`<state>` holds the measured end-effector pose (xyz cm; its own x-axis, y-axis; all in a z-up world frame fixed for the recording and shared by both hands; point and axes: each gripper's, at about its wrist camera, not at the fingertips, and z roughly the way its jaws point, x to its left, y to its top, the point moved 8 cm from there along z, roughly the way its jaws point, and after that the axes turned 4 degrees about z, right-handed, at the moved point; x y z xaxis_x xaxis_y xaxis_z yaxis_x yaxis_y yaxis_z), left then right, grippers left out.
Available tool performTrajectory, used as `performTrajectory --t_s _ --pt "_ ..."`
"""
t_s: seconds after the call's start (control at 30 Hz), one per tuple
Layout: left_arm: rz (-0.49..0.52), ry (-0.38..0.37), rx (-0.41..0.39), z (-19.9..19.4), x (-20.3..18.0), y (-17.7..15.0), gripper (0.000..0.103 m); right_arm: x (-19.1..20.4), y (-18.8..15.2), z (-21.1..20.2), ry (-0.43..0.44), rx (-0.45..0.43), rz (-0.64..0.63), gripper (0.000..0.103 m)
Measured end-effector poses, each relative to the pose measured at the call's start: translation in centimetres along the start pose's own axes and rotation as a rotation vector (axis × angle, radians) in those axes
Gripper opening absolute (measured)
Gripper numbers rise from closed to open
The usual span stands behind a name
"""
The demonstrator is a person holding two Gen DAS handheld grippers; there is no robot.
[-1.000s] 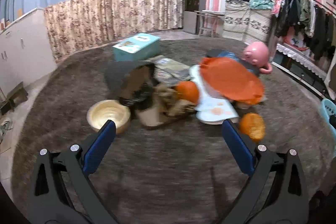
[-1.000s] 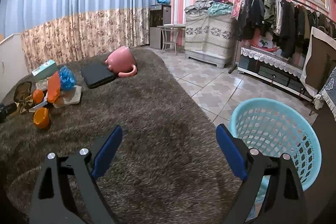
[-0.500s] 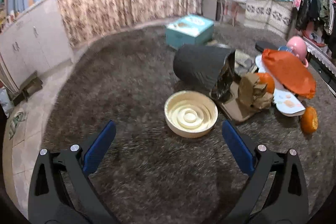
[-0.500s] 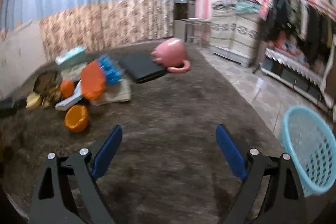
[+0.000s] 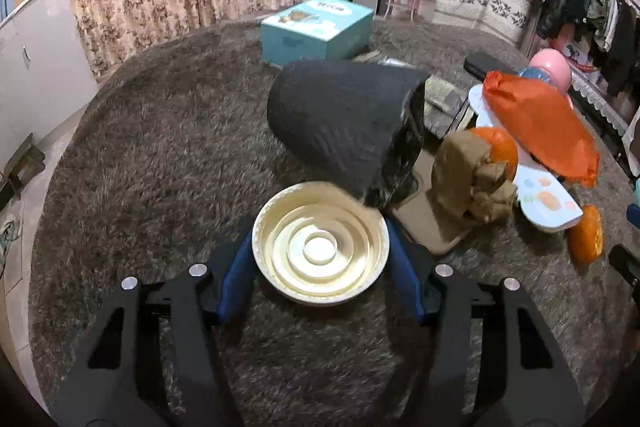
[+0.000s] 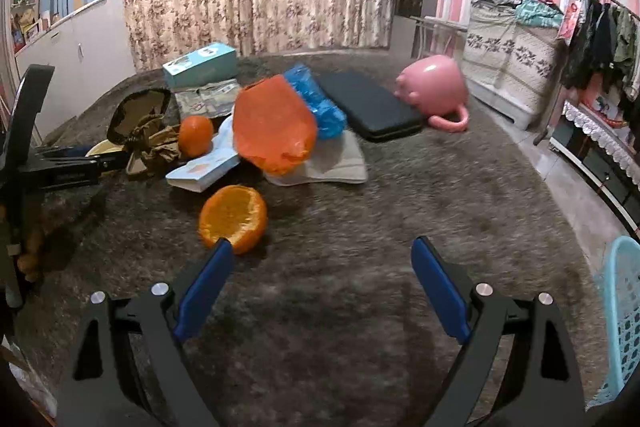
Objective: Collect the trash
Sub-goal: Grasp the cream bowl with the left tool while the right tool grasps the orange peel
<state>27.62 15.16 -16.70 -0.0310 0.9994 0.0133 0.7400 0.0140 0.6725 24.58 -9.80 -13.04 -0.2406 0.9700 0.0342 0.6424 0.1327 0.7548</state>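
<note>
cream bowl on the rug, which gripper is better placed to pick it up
Left. The left gripper already straddles the cream bowl, its jaws just closing in on the rim. The right gripper hangs open over bare rug, near the orange peel.

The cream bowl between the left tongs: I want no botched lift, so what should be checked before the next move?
1. Cream bowl sits between the left tongs, which have just been closing: ok.
2. Both pads pressing on the rim: cannot tell; they flank it closely.
3. Bowl free of neighbours: not ok; the black bag overlaps its far rim.
4. Bowl empty: ok; only its moulded rings show.
5. Right tongs open and holding nothing: ok; the orange peel lies just ahead of the left pad.
6. Blue basket in sight for the drop: ok, at the right edge.
</note>
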Motion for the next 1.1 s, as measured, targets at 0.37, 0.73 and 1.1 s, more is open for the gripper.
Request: performTrajectory --t_s 0.37,0.73,1.1 --pt "-0.02 0.063 -0.095 -6.3 0.4 -3.4 0.061 3.7 -0.2 3.2 0.095 0.092 -0.028 0.071" --pt "0.056 -0.015 -0.188 -11.1 -5.7 -1.4 0.061 1.1 0.3 -1.6 0.158 0.02 0.042 0.034" --pt "0.197 -0.218 -0.319 -14.8 -19.9 4.1 0.061 -13.1 1.2 -14.1 -0.156 -0.185 0.164 0.034"
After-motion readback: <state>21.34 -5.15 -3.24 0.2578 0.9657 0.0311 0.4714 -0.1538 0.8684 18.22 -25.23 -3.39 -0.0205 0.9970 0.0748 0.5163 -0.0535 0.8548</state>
